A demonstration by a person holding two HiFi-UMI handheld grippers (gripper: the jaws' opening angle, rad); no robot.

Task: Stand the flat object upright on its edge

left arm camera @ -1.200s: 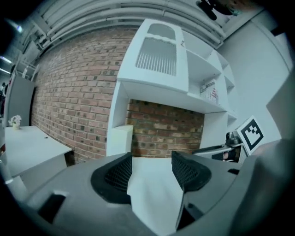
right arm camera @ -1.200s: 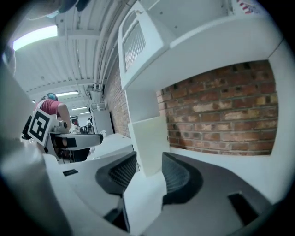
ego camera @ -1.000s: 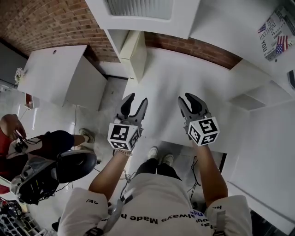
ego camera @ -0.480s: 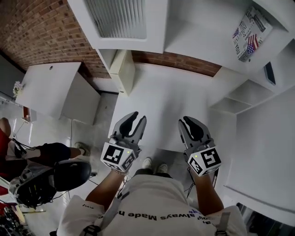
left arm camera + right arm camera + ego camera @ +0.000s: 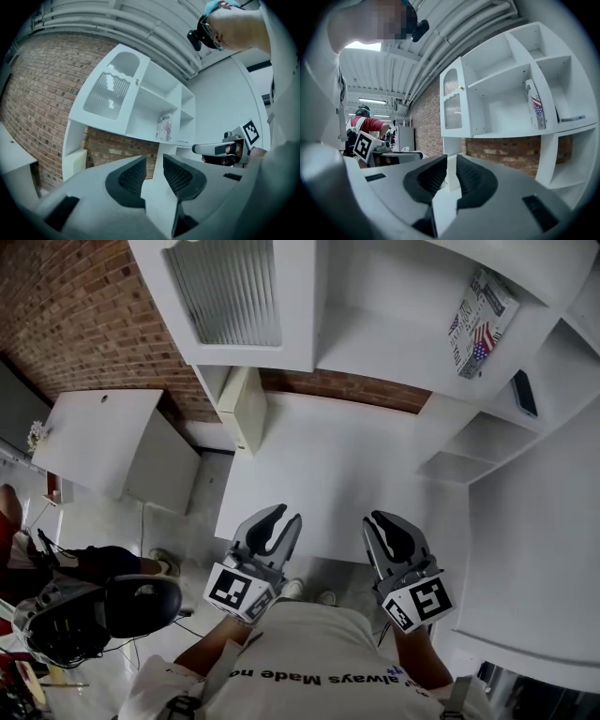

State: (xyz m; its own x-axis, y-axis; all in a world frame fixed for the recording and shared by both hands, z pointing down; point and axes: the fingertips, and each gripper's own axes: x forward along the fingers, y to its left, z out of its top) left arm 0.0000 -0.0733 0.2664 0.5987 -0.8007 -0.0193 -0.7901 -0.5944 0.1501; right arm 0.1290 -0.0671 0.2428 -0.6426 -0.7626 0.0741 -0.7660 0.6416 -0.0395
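The fingers (image 5: 133, 176) of the left gripper (image 5: 154, 159) stand a narrow gap apart with nothing between them, and they have just been closing; those of the right gripper (image 5: 451, 158) are closer still, a slim gap showing, also just closing and also empty. In the head view both grippers, left (image 5: 286, 515) and right (image 5: 377, 519), hang side by side at the lower middle of the frame, over the near edge of the white surface (image 5: 328, 465), which carries nothing.

The only likely flat object is the book (image 5: 483, 310) with the flag print, at the upper right of the head view, well apart from both grippers; it stands on its edge in a compartment of the white shelf (image 5: 375, 334), a little tilted, so the task looks done or nearly so. A dark flat thing (image 5: 525, 393) lies in the compartment to its right.

The book looks thin and light, stiff enough to hold its shape, its cover probably glossy and slippery; on so narrow an edge it should tip easily. The best hold is probably across both covers near the top edge, with the fingers opened wider first.
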